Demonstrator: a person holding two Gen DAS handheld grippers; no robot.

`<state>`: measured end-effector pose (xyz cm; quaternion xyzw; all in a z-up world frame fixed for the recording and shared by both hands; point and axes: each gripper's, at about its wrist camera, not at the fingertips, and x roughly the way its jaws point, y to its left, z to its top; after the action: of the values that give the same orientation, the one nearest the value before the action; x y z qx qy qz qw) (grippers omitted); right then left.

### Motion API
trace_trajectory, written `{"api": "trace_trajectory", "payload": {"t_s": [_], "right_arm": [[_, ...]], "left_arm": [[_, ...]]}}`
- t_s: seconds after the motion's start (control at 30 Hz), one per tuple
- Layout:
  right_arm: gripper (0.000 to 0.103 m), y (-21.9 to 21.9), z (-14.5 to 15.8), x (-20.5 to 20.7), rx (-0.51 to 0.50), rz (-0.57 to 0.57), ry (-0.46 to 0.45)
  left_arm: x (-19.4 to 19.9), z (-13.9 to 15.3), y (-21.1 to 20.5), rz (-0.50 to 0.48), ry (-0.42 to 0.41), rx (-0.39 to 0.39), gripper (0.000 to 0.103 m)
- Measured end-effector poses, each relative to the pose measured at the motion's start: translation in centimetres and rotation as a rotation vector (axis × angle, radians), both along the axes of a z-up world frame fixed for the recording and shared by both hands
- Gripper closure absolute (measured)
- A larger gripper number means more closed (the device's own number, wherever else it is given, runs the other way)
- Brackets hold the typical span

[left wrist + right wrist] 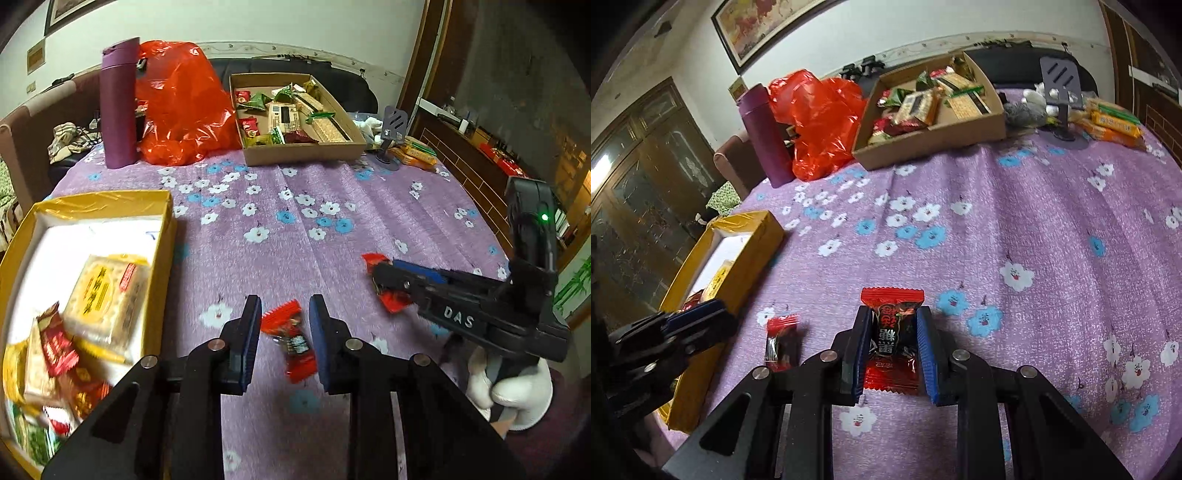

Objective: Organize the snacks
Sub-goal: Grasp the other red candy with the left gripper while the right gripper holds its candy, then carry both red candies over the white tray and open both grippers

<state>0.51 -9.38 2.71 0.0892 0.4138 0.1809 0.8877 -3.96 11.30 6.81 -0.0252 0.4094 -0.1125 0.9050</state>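
My right gripper (892,310) is shut on a red-and-black wrapped candy (891,332), held a little above the purple flowered cloth. From the left wrist view it (380,277) comes in from the right, and the red wrapper (393,301) sticks out on both sides of its fingers. A second red candy (290,341), blurred, shows in the gap of my left gripper (284,302). The right wrist view puts this candy (783,343) on the cloth, clear of the left gripper (716,314), whose pads stand narrowly apart and press on nothing. The yellow box (160,236) with packed snacks sits at the left.
A cardboard tray (306,155) with several snacks stands at the back. Left of it are a red plastic bag (184,110) and a tall purple bottle (118,103). A dark phone stand (391,129) and orange packs (417,153) sit back right. A white-gloved hand (517,391) grips the right handle.
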Motion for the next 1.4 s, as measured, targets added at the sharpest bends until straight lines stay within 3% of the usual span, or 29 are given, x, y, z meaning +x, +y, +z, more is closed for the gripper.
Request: {"api": "trace_trajectory", "payload": {"t_s": [0.17,0.3,0.37,0.47,0.5,0.53,0.57,0.6,0.87,1.07,1.23,1.4], "right_arm": [[0.077,-0.3,-0.4,0.2,0.007,-0.020,0.016],[0.077,-0.6,-0.3,0.4,0.017,-0.020,0.021],[0.077,-0.5,-0.3,0.4,0.019,-0.014,0.024],[0.077,-0.4,-0.3,0.4,0.020,-0.005,0.024],[0.077,-0.4,-0.3,0.4,0.022,-0.004,0.023],[0.077,-0.4,-0.3,0.4,0.023,-0.003,0.023],[0.077,-0.5,-0.2,0.4,0.024,-0.002,0.022],[0.077,-0.5,-0.2,0.4,0.025,-0.001,0.021],[0.077,-0.2,-0.1,0.1,0.027,0.008,0.004],[0.077,0.4,0.2,-0.6,0.042,0.028,-0.027],[0.077,2.4,1.5,-2.0,0.031,0.063,-0.067],[0.078,6.7,3.3,-3.9,0.038,0.158,-0.071]], "left_arm": [[0.5,-1.7,0.6,0.004,0.067,0.003,0.077],[1.0,-3.6,-0.9,-0.006,0.113,0.003,0.060],[1.3,-4.2,-2.0,-0.022,0.120,0.014,0.059],[2.0,-5.5,-3.9,-0.038,0.117,0.114,0.059],[1.9,-5.6,-4.6,-0.046,0.086,0.171,0.062],[1.8,-5.5,-4.7,-0.053,0.077,0.178,0.066],[1.7,-5.5,-4.7,-0.059,0.079,0.163,0.081],[1.6,-5.4,-4.6,-0.053,0.079,0.160,0.082],[-0.4,-3.5,-1.5,0.007,0.046,0.023,0.082],[-3.9,-0.6,3.1,0.087,-0.034,-0.084,0.082],[-6.9,0.9,8.7,0.198,-0.090,-0.116,0.081],[-9.3,0.7,14.5,0.325,-0.114,-0.132,0.081]]}}
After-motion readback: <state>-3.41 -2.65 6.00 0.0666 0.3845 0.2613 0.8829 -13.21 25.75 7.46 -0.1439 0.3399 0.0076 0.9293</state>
